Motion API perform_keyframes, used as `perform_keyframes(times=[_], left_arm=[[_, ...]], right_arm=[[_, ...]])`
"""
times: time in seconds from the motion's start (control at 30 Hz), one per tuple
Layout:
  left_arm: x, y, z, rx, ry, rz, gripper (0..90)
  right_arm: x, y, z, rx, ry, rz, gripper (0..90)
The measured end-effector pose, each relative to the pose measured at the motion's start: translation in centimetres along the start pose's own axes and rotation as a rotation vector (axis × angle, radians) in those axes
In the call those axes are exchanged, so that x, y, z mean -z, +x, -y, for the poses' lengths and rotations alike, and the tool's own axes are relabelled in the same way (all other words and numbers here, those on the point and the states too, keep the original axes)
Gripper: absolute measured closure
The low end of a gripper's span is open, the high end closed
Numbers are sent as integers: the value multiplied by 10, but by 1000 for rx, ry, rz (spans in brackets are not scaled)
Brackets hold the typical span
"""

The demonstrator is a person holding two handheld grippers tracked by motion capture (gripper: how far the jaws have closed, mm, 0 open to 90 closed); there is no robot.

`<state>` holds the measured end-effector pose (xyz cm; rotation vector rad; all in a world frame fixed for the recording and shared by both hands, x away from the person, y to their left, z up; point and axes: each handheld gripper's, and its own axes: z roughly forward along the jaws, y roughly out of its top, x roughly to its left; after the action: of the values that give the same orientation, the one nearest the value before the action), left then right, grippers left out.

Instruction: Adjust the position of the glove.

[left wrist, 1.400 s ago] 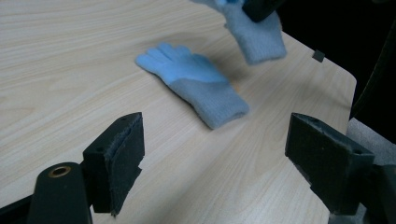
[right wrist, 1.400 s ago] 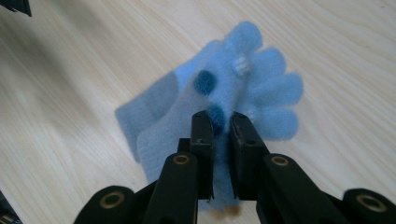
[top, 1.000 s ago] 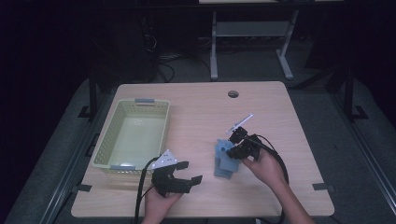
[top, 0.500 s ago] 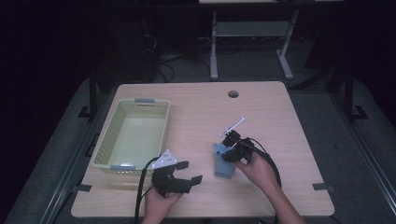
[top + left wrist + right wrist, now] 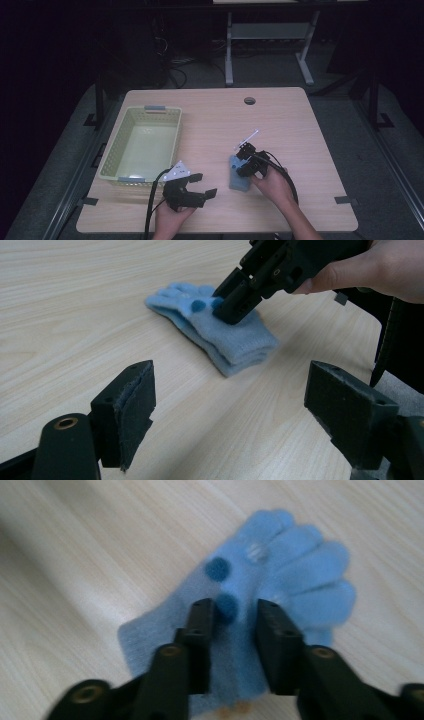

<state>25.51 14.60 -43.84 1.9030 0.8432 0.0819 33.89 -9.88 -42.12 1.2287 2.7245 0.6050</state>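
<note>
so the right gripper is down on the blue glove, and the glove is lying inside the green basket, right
Not quite. The right gripper is down on the blue glove, but the glove lies on the bare table, to the right of the green basket, as the high view shows.

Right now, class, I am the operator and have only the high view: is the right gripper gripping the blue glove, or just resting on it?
Observer: In the right gripper view, the right gripper has just been opening. Its jaws stand apart on the glove, with a dark blue dot between them.
Operator: Is the glove a single layer?
Observer: No, the left gripper view shows stacked layers at its near end.
Operator: And the left gripper?
Observer: The left gripper is wide open, with bare table between its jaws, and it faces the glove.
</note>
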Motion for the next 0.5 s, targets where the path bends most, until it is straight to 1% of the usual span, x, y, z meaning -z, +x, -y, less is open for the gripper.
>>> perform_keyframes(times=[0.07,0.13,0.2,0.23,0.33,0.37,0.4,0.47,0.5], left_arm=[[0,-1,0,3,-8,5,204],[0,-2,-1,7,-12,7,206],[0,-1,0,2,-5,7,207],[0,-1,0,7,-5,10,207],[-1,-1,0,10,-3,12,213],[-1,-1,0,9,-3,13,216],[-1,-1,0,14,-4,13,217],[-1,-1,0,13,-3,15,221],[-2,-1,0,12,1,16,221]], right_arm=[[3,-1,0,-1,-20,0,599],[9,-1,1,-3,-53,11,597],[13,-2,1,-7,-78,7,650],[13,-2,0,-5,-83,4,684],[8,-1,1,-6,-95,-13,741],[4,-1,1,-5,-91,-15,750],[0,-1,2,-8,-75,-21,757],[-10,-1,4,1,-41,-19,758],[-14,-1,5,0,-34,-26,758]])
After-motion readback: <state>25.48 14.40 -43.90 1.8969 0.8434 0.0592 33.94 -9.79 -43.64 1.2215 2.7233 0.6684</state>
